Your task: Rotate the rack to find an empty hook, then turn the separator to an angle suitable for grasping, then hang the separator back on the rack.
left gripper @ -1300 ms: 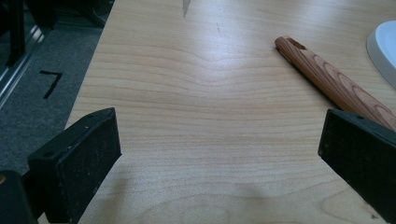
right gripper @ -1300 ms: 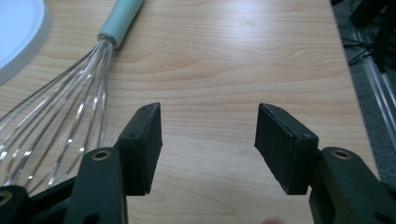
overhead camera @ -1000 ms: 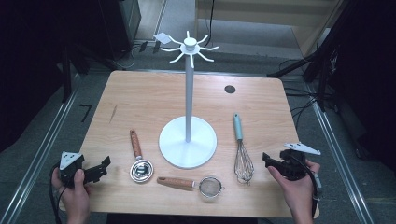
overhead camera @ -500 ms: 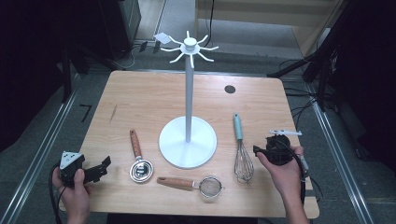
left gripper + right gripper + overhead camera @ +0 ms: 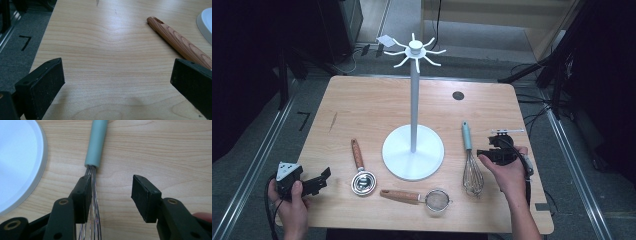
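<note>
Whisk [image 5: 472, 162]: high view, on the table [image 5: 362, 105] at 4 o'clock from the white stand [image 5: 413, 152].
Right gripper [image 5: 484, 153]: has slid in beside the whisk; jaws have just been narrowing, half-open, gripping nothing.
Left gripper [image 5: 117, 82]: own view, wide open, empty.
Right gripper view: whisk wires beside one jaw, so pickup looks imminent.

The white stand [image 5: 413, 150] blocks the middle of the counter [image 5: 362, 105]. The far half is bare wood. The whisk [image 5: 471, 160] lies just right of the stand's base.
</note>
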`<state>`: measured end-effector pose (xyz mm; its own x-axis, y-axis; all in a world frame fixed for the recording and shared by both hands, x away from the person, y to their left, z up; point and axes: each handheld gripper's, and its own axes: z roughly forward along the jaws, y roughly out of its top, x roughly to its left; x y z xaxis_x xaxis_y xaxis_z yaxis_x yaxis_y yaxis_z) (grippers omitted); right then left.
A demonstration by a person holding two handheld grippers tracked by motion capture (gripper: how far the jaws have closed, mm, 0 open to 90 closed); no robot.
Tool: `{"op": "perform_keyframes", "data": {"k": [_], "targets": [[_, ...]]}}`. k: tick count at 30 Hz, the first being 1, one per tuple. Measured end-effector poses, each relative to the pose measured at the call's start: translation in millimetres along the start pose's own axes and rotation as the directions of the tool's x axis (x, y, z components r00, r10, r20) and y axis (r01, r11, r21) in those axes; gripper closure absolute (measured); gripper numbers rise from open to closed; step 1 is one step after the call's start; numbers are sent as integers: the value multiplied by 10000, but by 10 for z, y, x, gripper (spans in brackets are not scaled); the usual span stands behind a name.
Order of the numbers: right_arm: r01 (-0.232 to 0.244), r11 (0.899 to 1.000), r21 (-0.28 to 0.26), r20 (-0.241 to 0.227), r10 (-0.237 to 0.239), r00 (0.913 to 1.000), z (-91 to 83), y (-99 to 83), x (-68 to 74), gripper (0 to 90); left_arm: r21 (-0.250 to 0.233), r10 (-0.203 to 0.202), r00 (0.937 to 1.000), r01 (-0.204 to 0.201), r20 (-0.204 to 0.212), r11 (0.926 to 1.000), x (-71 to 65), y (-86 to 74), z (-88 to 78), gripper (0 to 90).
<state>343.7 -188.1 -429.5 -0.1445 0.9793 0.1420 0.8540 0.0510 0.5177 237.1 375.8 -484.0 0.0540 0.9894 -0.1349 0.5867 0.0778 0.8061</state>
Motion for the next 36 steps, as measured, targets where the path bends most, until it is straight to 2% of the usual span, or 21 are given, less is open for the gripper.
{"op": "perform_keyframes", "data": {"k": [3, 8, 14, 19, 22, 28, 29, 30, 31, 34, 36], "targets": [[45, 9998, 209, -62, -44, 10000, 56, 57, 25, 482, 18, -37, 10000, 37, 5, 10000, 0, 1, 2, 0], [268, 9990, 348, 85, -271, 9996, 98, 124, 90, 508, 40, -44, 10000, 44, -13, 10000, -4, 2, 7, 0], [85, 9991, 405, -454, -66, 9989, 120, 271, 127, 550, 46, -36, 10000, 36, 27, 10000, -3, 2, 4, 0], [247, 9973, 690, -178, -235, 9996, 197, 361, 194, 569, 43, -41, 10000, 41, 50, 10000, -1, 2, 7, 0], [430, 9933, 1070, -36, -429, 9991, 267, 393, 207, 621, 43, -47, 10000, 47, 69, 10000, 1, 2, 6, 0], [138, 9925, 1212, -173, -118, 9998, 339, 452, 190, 605, 37, -69, 9999, 68, 83, 10000, 1, 2, 10, 0], [63, 9904, 1381, -202, -35, 9998, 353, 471, 198, 624, 41, -76, 9999, 76, 85, 10000, 1, 3, 12, 0], [63, 9904, 1381, -202, -35, 9998, 353, 471, 198, 624, 41, -76, 9999, 76, 85, 10000, 1, 3, 12, 0], [206, 9881, 1526, -144, -186, 9997, 362, 488, 219, 668, 14, -91, 9999, 90, 137, 10000, 2, 4, 11, 0], [199, 9891, 1456, 26, -205, 9998, 367, 505, 241, 688, 21, -63, 9999, 63, 121, 10000, -2, 5, 15, 0], [143, 9867, 1619, -82, -132, 9999, 378, 515, 260, 689, 19, -67, 9999, 66, 124, 10000, -1, 4, 10, 0]]}}
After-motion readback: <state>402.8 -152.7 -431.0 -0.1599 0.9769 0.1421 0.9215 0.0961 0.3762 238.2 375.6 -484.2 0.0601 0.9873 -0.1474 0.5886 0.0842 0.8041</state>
